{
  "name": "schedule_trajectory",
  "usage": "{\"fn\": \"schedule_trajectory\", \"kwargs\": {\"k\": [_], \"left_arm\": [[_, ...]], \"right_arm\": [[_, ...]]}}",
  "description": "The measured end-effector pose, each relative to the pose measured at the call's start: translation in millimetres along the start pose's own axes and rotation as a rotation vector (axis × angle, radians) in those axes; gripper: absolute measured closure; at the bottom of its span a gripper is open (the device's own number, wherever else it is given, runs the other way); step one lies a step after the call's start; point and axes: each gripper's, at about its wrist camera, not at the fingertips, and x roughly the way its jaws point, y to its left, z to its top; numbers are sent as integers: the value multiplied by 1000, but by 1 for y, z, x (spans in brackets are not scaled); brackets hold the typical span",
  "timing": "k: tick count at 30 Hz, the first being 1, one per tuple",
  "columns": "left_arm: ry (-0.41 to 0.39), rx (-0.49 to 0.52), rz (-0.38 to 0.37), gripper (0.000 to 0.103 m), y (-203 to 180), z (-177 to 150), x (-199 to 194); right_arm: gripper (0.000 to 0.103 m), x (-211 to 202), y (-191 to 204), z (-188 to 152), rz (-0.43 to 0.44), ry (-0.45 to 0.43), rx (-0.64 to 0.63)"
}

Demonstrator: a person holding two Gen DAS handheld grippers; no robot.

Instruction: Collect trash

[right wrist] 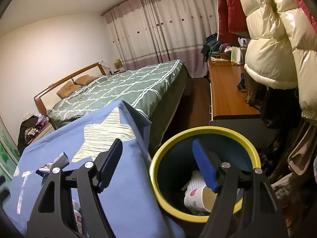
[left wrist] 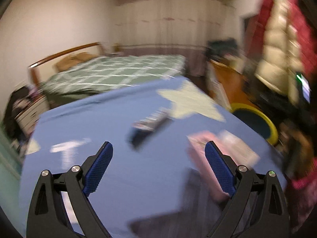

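Note:
My left gripper (left wrist: 158, 148) is open and empty above the blue star-print cloth (left wrist: 111, 119). The left wrist view is blurred. A dark crumpled wrapper (left wrist: 149, 126) lies ahead of it, and a pink packet (left wrist: 221, 154) lies under its right finger. My right gripper (right wrist: 158, 150) is open and empty, over the near rim of the yellow-rimmed bin (right wrist: 204, 130), which also shows in the left wrist view (left wrist: 255, 117). In the bin lie a spotted paper cup (right wrist: 198, 198) and white paper (right wrist: 195, 179). The wrapper (right wrist: 55, 161) also shows on the cloth (right wrist: 122, 188) left of the right gripper.
A bed with a green checked cover (right wrist: 128, 87) stands behind the cloth. A wooden desk (right wrist: 227, 91) runs along the right. Puffy coats (right wrist: 273, 45) hang at the upper right, close over the bin. Clutter lies on the floor at the right.

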Motion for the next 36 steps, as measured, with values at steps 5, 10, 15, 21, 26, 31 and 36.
{"fn": "schedule_trajectory", "kwargs": {"k": [5, 10, 15, 21, 26, 31, 36], "left_arm": [[92, 112, -154, 10, -56, -20, 6], [152, 146, -135, 10, -82, -33, 21], [209, 97, -103, 10, -76, -39, 43], [228, 14, -99, 11, -53, -37, 56], [226, -12, -8, 12, -25, -34, 56], [226, 21, -5, 12, -9, -20, 61], [269, 64, -63, 16, -11, -2, 89]], "right_arm": [[33, 0, 2, 1, 2, -1, -1], [33, -1, 0, 1, 7, -8, 12], [32, 3, -3, 1, 11, 11, 20], [32, 5, -2, 1, 9, 20, 21], [32, 5, -2, 0, 8, 29, 25], [32, 6, 1, 0, 0, 30, 14], [32, 7, 0, -1, -2, 35, 24]]}}
